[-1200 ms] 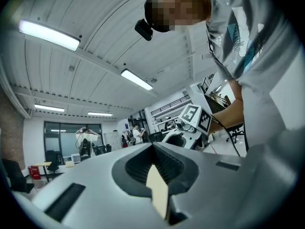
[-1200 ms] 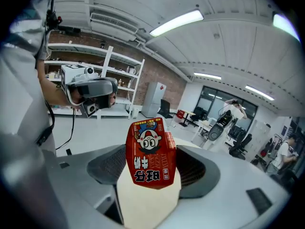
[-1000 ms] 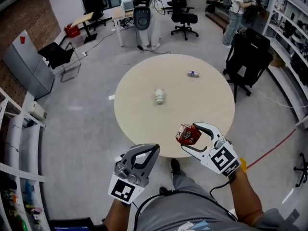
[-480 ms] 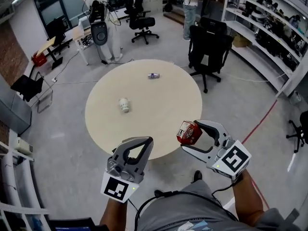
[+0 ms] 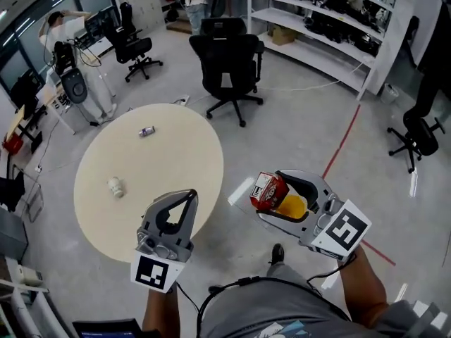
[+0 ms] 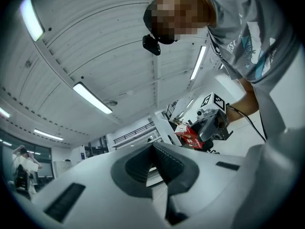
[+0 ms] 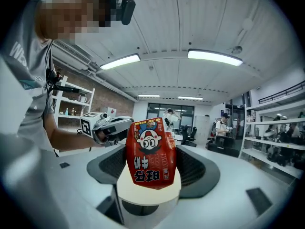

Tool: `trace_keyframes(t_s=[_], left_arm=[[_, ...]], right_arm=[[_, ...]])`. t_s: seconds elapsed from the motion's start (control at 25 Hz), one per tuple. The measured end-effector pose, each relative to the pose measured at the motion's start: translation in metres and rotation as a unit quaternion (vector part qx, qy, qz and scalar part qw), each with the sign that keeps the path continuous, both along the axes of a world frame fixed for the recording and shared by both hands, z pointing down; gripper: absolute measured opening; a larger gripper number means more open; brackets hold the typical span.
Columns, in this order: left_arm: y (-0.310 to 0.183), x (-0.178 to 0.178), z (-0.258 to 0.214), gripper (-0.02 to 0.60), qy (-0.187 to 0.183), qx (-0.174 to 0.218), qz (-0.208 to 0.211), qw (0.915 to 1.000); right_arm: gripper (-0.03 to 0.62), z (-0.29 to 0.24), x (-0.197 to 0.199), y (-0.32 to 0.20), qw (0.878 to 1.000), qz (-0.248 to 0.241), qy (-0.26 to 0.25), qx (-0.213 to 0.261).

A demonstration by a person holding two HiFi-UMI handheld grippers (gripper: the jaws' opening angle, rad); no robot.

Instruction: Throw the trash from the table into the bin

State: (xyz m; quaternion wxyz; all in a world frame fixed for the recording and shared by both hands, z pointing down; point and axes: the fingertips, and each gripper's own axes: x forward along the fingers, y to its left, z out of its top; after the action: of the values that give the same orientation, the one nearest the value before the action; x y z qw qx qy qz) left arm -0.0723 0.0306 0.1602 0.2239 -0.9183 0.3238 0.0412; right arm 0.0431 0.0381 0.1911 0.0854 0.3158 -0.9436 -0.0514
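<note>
1. Two tongs: the left tongs (image 5: 189, 193) are clenched and empty, and the right tongs (image 5: 272, 193) are grasping one red carton (image 5: 265, 186) over the floor (image 5: 296, 132), beside the counter (image 5: 169, 157).
2. On the counter lie two pieces: one cup (image 5: 115, 186) and one can (image 5: 146, 131).

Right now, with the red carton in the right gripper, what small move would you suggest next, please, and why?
Probably swing the head round to find the bin: the right gripper is clamped on the red carton, out past the table edge, yet no view shows a bin to drop it into.
</note>
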Motion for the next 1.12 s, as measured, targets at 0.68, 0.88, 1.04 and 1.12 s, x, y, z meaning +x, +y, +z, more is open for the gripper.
trace_keyframes(t_s=[0.68,0.88,1.04,1.12], left_arm=[[-0.110,0.348,0.161,0.043,-0.083,-0.116,0.188,0.9717],[-0.140,0.400,0.297,0.043,-0.108,-0.194,0.210,0.9524],[-0.159,0.428,0.405,0.043,-0.126,-0.256,0.214,0.9345],[-0.170,0.440,0.456,0.043,-0.131,-0.272,0.212,0.9296]], right_arm=[[0.331,0.165,0.302,-0.078,0.985,0.138,-0.007,-0.105],[0.333,0.305,0.344,-0.113,0.966,0.183,-0.027,-0.182],[0.333,0.422,0.367,-0.127,0.945,0.208,-0.044,-0.249],[0.333,0.477,0.376,-0.136,0.936,0.217,-0.043,-0.273]])
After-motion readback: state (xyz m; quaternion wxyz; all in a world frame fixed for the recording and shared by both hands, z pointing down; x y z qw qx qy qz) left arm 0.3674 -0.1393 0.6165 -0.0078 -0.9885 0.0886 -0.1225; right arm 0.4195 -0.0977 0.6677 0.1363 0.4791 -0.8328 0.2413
